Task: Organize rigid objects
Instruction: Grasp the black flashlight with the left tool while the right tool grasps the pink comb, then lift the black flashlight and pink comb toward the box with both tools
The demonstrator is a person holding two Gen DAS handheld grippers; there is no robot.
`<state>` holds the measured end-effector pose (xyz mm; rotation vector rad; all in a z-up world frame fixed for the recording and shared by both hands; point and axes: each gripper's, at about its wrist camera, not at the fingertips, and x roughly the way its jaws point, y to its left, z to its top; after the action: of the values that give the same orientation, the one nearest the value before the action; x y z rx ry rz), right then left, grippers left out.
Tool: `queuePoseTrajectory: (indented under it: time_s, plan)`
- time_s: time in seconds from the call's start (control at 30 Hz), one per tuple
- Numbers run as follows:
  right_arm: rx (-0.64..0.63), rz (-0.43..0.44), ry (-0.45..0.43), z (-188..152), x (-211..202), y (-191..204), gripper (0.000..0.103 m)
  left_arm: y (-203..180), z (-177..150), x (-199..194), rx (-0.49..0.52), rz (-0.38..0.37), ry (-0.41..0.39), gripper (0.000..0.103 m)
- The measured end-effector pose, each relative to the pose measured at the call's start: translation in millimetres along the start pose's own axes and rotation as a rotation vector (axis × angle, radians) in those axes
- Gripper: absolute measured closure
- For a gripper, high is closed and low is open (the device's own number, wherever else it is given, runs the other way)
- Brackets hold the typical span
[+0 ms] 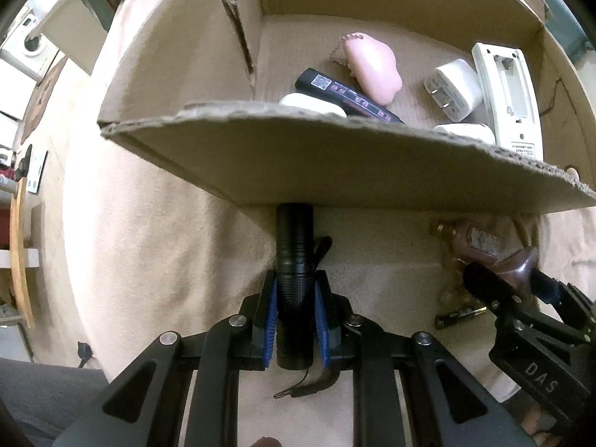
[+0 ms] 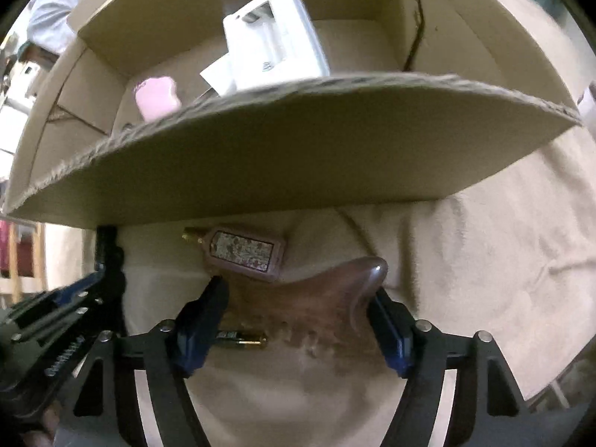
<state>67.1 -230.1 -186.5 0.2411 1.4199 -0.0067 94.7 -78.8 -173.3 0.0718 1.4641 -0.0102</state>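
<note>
My left gripper (image 1: pixel 295 283) is shut on a black flashlight (image 1: pixel 295 260), whose front end touches the near wall of an open cardboard box (image 1: pixel 335 171). My right gripper (image 2: pixel 298 290) is shut on a brown translucent plastic piece (image 2: pixel 316 298) just in front of the box (image 2: pixel 260 171). It shows at the right of the left wrist view (image 1: pixel 499 287). A pink perfume bottle (image 2: pixel 246 251) lies on the beige cloth against the box. A battery (image 2: pixel 242 338) lies under my right gripper.
The box holds a white remote (image 1: pixel 506 89), a white charger plug (image 1: pixel 452 89), a pink soft object (image 1: pixel 372 70), a black stick with a QR label (image 1: pixel 342 95) and white oval items (image 1: pixel 313 106). Beige cloth (image 1: pixel 167 242) covers the surface. Furniture stands at far left.
</note>
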Motion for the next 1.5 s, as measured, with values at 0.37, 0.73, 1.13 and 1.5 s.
queuePoseTrajectory:
  time_s: [0.37,0.73,1.13,1.5]
  plan:
    - [-0.030,-0.192,0.011,15.3,31.6,45.6,0.000,-6.1,-3.2,-5.5,-0.004,0.009,-0.010,0.086]
    - [0.000,-0.244,-0.046,6.6,31.4,67.3,0.000,7.0,-2.5,-14.6,-0.050,0.023,-0.018,0.086]
    - [-0.101,-0.149,-0.089,7.7,26.2,54.7,0.000,10.1,2.5,-11.5,-0.054,0.025,-0.006,0.087]
    - [-0.100,0.021,-0.027,-14.7,1.0,27.7,0.000,19.8,-0.2,-6.5,-0.055,0.012,-0.007,0.087]
